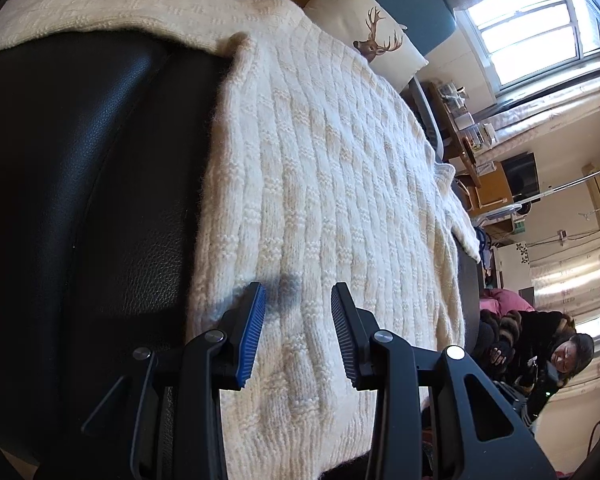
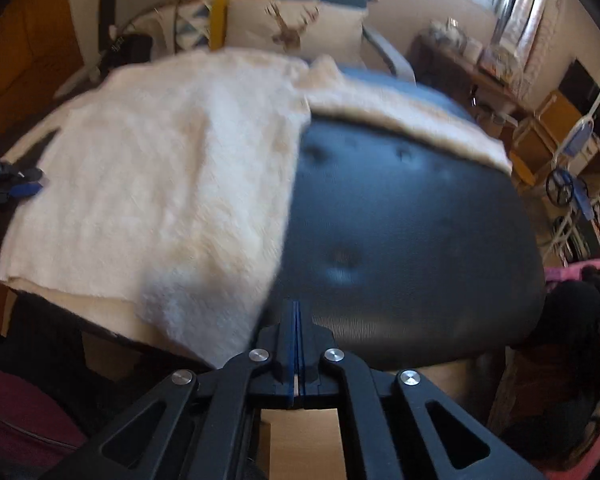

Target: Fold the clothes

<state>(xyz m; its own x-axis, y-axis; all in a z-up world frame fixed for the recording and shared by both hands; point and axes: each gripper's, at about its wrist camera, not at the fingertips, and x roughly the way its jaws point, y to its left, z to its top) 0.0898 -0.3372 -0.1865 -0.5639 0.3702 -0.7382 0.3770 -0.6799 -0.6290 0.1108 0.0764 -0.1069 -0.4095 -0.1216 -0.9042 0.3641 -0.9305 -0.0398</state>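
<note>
While the cream knitted sweater (image 1: 320, 184) lies spread over the black leather seat (image 1: 80, 184), we judge the step in hand to be the first fold of its body. Our left gripper (image 1: 298, 312) hovers just above the knit near one edge, its jaws apart with nothing between them. Our right gripper (image 2: 296, 320) has its jaws pressed together at the near corner of the sweater; in its blurred view we cannot tell whether a thin lip of fabric is pinched there or the pads simply meet. To do this well, we want a hold on two corners of the same edge before anything lifts, so the left jaws should come down over the hem and take both layers, not just surface loops. One sleeve (image 1: 100, 12) trails across the far side of the seat, and we would bring it onto the body first, otherwise it drags and skews the fold. Loose knit stretches, so we should lift low and carry both corners evenly. A deer-print cushion (image 1: 376, 36) sits beyond the seat, clear of the work.
</note>
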